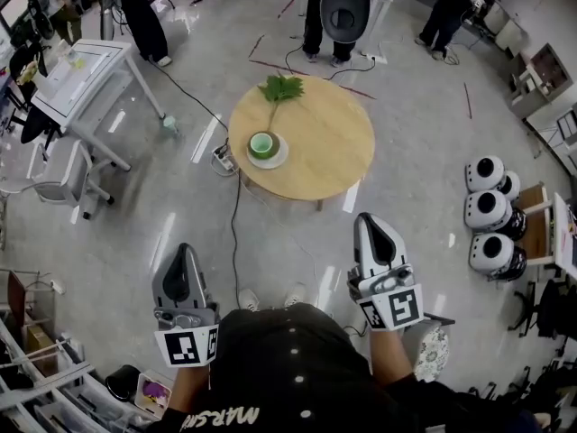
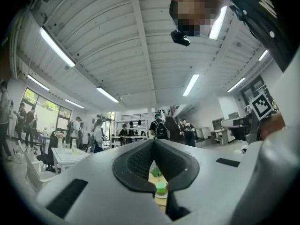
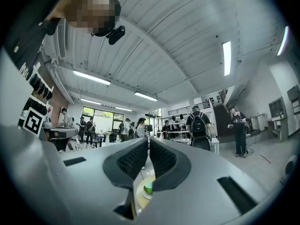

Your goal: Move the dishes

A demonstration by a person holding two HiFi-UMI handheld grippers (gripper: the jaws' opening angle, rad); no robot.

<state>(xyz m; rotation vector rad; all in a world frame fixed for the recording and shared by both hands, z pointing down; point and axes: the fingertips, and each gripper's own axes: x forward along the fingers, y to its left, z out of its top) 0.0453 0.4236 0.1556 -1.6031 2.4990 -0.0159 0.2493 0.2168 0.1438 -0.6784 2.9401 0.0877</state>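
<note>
A green cup (image 1: pixel 262 142) stands on a white saucer (image 1: pixel 273 158) at the left side of a round wooden table (image 1: pixel 315 142), with a green leafy sprig (image 1: pixel 281 88) lying behind it. Both grippers hang well short of the table, near the person's body, and point toward it. My left gripper (image 1: pixel 187 253) is shut and empty, its pads meeting at the tip (image 2: pixel 153 142). The right gripper (image 1: pixel 371 220) is also shut with nothing in it (image 3: pixel 148 139). Through the gap under each pair of jaws the green cup (image 2: pixel 161 187) (image 3: pixel 148 188) shows far off.
A white desk (image 1: pixel 81 70) and a chair (image 1: pixel 63 179) stand at the left. A cable (image 1: pixel 236 224) runs over the floor to a power strip (image 1: pixel 224 158) by the table. Three white round devices (image 1: pixel 491 210) sit at the right. People stand beyond the table.
</note>
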